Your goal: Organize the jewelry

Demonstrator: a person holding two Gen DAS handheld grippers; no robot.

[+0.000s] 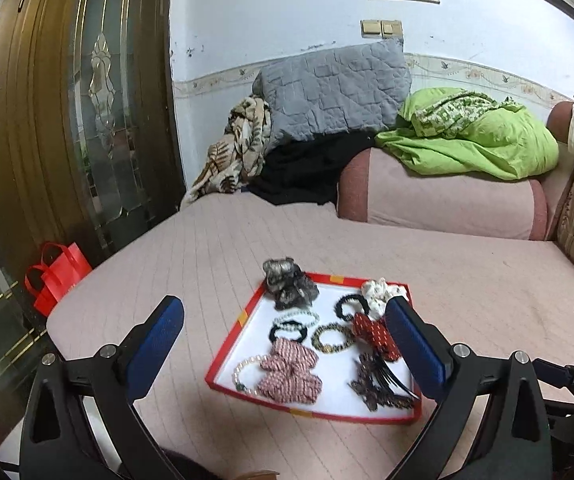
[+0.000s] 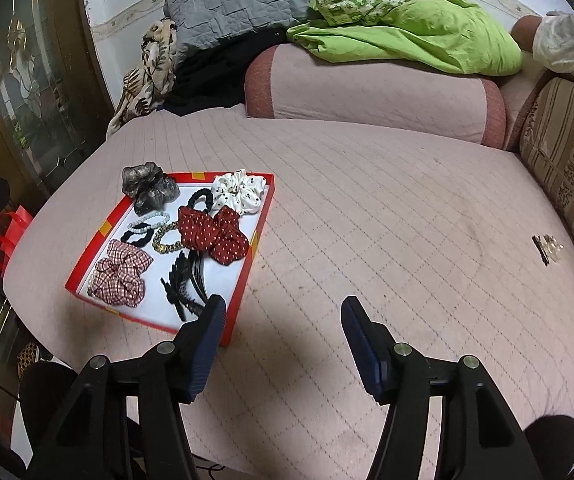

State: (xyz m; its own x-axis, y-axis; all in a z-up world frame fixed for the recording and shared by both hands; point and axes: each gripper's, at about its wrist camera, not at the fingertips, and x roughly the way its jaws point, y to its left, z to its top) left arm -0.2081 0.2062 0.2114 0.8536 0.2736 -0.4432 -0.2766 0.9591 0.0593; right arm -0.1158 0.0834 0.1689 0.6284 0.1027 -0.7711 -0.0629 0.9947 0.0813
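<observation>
Nearly all of the pieces already sit together in the red-rimmed tray (image 2: pixel 261 216), which lies on the pink quilted bed (image 2: pixel 387 208) toward its left edge, so the sorting looks close to finished. Inside it I can make out a grey gauzy scrunchie (image 2: pixel 149 190) hanging over the far left corner, a white dotted scrunchie (image 2: pixel 239 192) at the far right corner, a red dotted scrunchie (image 2: pixel 213 234) in the middle, a red checked scrunchie (image 2: pixel 123 274) at the near left corner with a pearl bracelet (image 1: pixel 243 372) partly tucked under it, a black claw hair clip (image 2: pixel 187 280) along the near side, and a few small hair ties and beaded bracelets between them. One stray is left, by my reckoning: a small hair clip (image 2: pixel 547 248) lying alone far over by the bed's right edge, well apart from the tray. The left gripper (image 1: pixel 283 334) hangs over the tray with its jaws released and spread wide, holding nothing. The right gripper (image 2: pixel 283 316) hovers above bare quilt just beside the tray's near right corner, jaws likewise apart and empty. Fetching that lone clip across the bed seems to be what remains.
</observation>
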